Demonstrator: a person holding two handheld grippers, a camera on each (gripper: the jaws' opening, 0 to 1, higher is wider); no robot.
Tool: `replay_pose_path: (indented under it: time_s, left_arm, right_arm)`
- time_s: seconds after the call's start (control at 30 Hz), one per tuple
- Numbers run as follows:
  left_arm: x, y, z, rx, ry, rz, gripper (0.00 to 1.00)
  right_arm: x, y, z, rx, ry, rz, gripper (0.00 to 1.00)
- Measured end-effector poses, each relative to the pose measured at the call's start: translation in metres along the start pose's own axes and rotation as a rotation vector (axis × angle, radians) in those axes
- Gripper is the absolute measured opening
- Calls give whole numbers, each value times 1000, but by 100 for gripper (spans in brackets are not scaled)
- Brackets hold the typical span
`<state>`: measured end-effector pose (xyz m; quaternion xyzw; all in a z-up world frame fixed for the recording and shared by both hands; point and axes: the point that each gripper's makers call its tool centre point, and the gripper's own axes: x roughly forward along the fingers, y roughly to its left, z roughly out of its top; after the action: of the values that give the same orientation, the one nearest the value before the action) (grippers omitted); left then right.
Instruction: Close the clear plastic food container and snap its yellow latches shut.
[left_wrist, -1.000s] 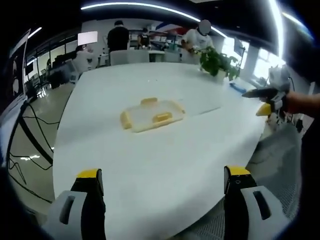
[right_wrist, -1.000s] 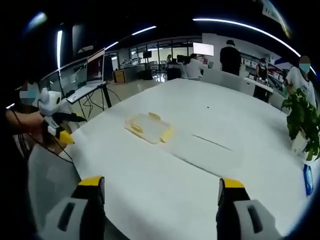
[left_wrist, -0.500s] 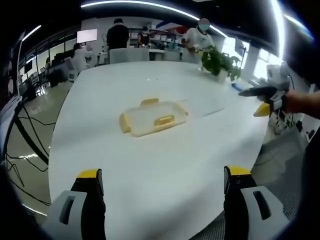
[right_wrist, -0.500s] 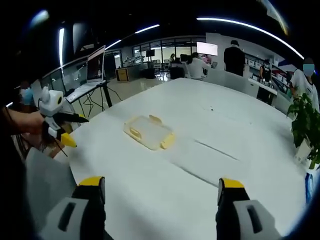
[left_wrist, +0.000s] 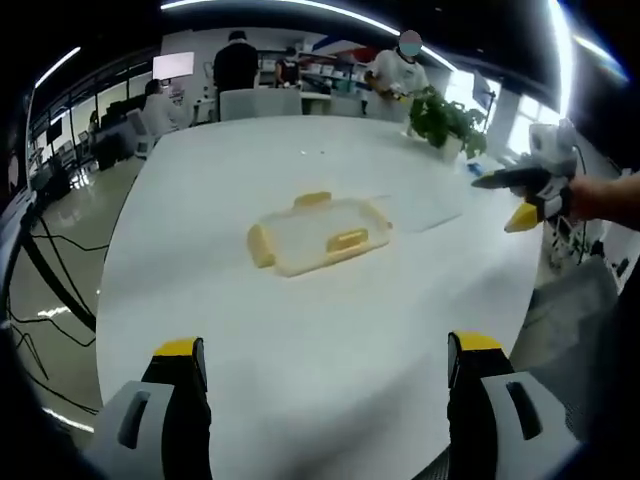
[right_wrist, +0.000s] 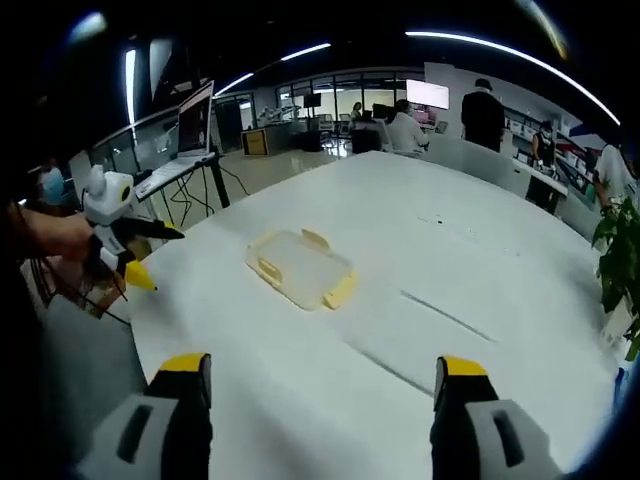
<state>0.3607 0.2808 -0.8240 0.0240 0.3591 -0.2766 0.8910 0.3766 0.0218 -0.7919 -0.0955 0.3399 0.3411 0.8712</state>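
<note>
A clear plastic food container (left_wrist: 318, 235) (right_wrist: 298, 267) with yellow latches lies flat on the white table (left_wrist: 300, 330), lid on it; whether the latches are snapped I cannot tell. My left gripper (left_wrist: 325, 375) is open and well short of the container, with nothing between its jaws. It shows in the right gripper view at the far left (right_wrist: 135, 255), in a hand. My right gripper (right_wrist: 320, 385) is open too, short of the container. In the left gripper view it shows at the right edge (left_wrist: 525, 200), also in a hand.
A potted green plant (left_wrist: 440, 120) stands at the table's far side, with a blue item near it. Several people stand or sit at desks behind. A laptop on a stand (right_wrist: 195, 125) and floor cables (left_wrist: 50, 300) lie beyond the table's edge.
Both views have drifted a little closer to the container and the table. The container has stayed where it was, and both grippers remain open.
</note>
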Motion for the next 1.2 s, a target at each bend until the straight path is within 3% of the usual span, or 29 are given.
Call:
replay_pose_path:
  time_s: [0.47,0.63,0.83,1.2]
  left_arm:
    - [20,24,21,10,-7,6,99]
    - [27,29,21,25,10,2,99]
    - [35,38,27,34,14,5,99]
    - [47,48,31,39,5,3,99]
  right_arm:
    - [21,-7,28,-49,-12,45,93]
    - [33,-12,32,-77,-5,60,93]
    - [45,-18,47,-50,-25,76,94]
    - [66,-17,61,-133,-7,131,94]
